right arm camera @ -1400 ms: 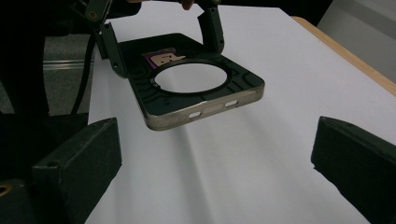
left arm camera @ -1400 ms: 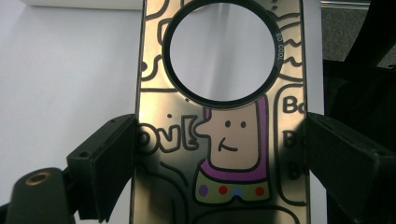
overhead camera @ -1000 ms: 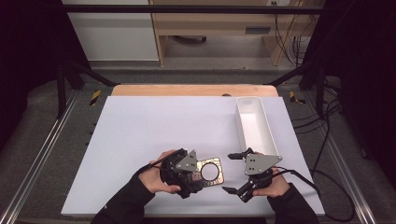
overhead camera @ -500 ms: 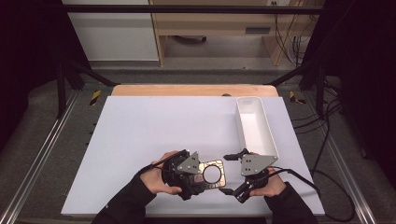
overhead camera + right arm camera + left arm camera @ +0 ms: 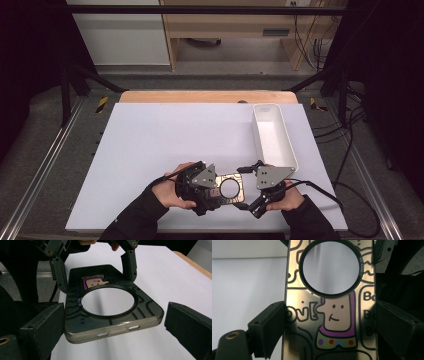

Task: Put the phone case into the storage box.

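A dark see-through phone case (image 5: 236, 177) with a large round hole and a cartoon figure printed on it is held near the table's front edge. My left gripper (image 5: 220, 189) is shut on its two long sides, and the case (image 5: 337, 315) runs up between the jaws. My right gripper (image 5: 245, 189) faces it from the right, open. Its jaws stand to either side of the case's button end (image 5: 112, 332), with a gap showing at the right jaw. The left gripper (image 5: 97, 278) clamps the far half of the case there.
A long white tray (image 5: 272, 107) stands at the right of the white table sheet (image 5: 175, 135), just behind my right hand. A cable (image 5: 340, 205) trails off the front right. Wooden table edge and dark frame rails lie beyond.
The two grippers have drawn slightly closer. The right gripper edged left, so its open jaws now flank the case's end. The left gripper keeps its hold.
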A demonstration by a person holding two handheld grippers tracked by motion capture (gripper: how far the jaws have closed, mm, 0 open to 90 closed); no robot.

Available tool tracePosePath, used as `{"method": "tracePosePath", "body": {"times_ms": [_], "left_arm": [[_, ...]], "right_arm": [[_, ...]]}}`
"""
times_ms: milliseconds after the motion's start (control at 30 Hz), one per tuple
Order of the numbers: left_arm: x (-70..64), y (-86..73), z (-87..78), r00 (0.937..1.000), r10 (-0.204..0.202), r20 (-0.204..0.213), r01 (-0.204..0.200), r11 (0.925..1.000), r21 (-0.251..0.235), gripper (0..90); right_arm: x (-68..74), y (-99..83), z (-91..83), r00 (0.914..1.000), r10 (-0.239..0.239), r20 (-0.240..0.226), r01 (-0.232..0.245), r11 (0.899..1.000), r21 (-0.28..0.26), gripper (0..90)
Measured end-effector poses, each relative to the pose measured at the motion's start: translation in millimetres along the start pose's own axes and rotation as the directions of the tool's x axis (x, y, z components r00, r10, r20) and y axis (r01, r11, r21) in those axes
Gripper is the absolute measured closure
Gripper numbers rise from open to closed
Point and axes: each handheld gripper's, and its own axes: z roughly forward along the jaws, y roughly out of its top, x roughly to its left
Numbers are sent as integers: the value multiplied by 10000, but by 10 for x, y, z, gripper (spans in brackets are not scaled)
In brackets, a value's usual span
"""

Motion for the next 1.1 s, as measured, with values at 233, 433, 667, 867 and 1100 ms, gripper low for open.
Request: {"method": "tracePosePath", "body": {"times_ms": [233, 433, 667, 867, 1100], "left_arm": [[-5, 14, 11, 9999, 71, 133, -70, 10000, -61, 115], [-12, 21, 15, 9997, 134, 194, -132, 9998, -119, 115], [-27, 31, 21, 9992, 246, 326, -240, 9995, -207, 115], [-34, 35, 29, 9986, 332, 413, -324, 9993, -206, 115], [-37, 33, 27, 9986, 317, 426, -309, 9993, -191, 114]], "right_arm": [[17, 5, 22, 9998, -143, -164, 143, 9999, 5, 58], [26, 6, 32, 9993, -134, -338, 134, 9999, -12, 68], [33, 3, 38, 9981, -130, -601, 125, 9999, -101, 86], [40, -2, 47, 9965, -107, -832, 98, 9999, -113, 96], [32, -7, 49, 9952, -160, -967, 147, 9998, -148, 103]]}}
